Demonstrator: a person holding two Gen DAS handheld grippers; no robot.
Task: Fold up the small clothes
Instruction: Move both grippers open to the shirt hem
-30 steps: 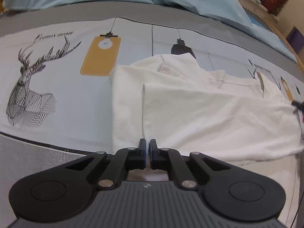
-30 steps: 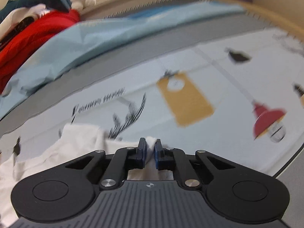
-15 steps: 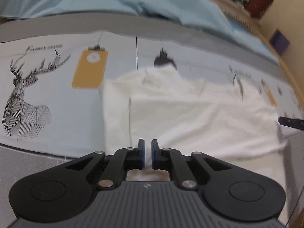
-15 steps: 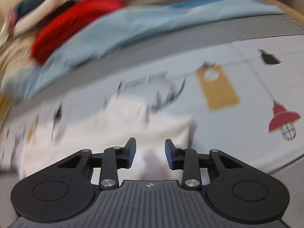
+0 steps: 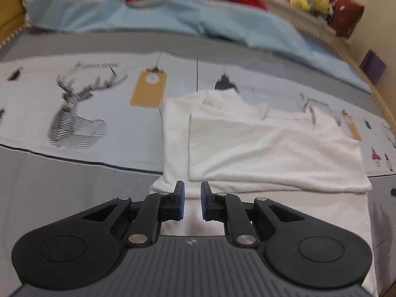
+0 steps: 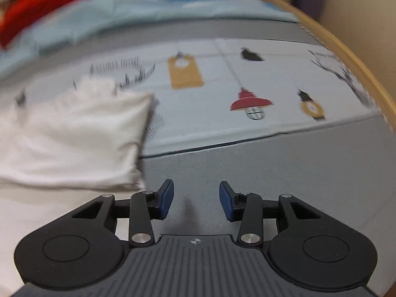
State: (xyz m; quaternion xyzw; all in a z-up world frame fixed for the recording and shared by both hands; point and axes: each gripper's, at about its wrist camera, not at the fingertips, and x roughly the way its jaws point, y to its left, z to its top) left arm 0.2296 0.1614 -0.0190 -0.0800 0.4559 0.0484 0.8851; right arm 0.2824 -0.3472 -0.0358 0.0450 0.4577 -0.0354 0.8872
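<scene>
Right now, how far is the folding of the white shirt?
Done: one flap of the white shirt lies folded over its body on the printed bedcover. In hand: nothing; the left claw and right claw have just been opening, with nothing between them. Left: further folds, probably.

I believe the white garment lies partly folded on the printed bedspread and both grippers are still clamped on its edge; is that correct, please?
Not quite. The white garment does lie partly folded on the printed bedspread, but neither gripper holds it: the left gripper and the right gripper have just been opening, with nothing pinched, as both wrist views show.
</scene>
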